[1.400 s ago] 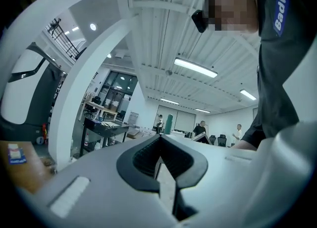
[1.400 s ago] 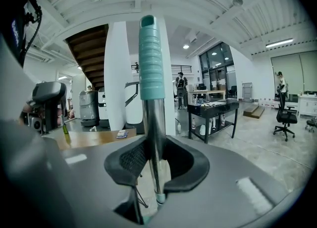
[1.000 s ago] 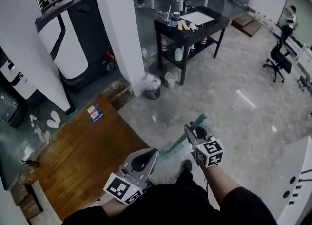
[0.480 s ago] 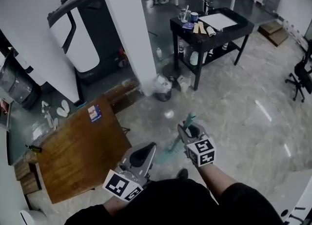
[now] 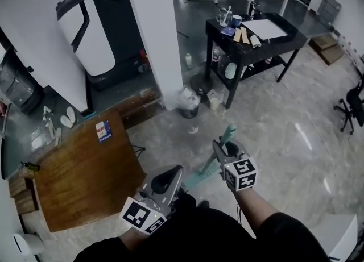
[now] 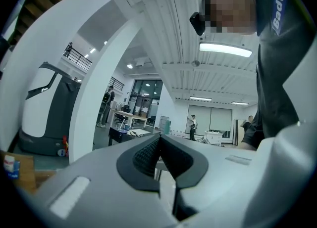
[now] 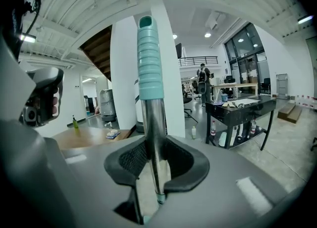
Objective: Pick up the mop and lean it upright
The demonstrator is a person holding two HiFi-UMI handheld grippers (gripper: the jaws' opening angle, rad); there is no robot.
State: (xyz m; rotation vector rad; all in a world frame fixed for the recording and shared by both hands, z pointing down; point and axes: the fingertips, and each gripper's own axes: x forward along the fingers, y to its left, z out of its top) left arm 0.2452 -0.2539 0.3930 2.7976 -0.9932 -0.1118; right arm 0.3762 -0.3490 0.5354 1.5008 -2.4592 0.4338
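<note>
At seven o'clock the left gripper (image 5: 166, 180) is held low with its jaws pressed together on nothing, spare for now. At five o'clock the mop (image 5: 229, 132) is pinched by its steel shaft, just below the teal grip (image 7: 149, 59), in the right gripper (image 5: 223, 147). The handle is pointed up and ahead, likely so it can be leaned against the white pillar (image 5: 156, 39) at twelve o'clock.

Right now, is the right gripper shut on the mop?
Shut: the right gripper clamps the mop by its metal shaft.
</note>
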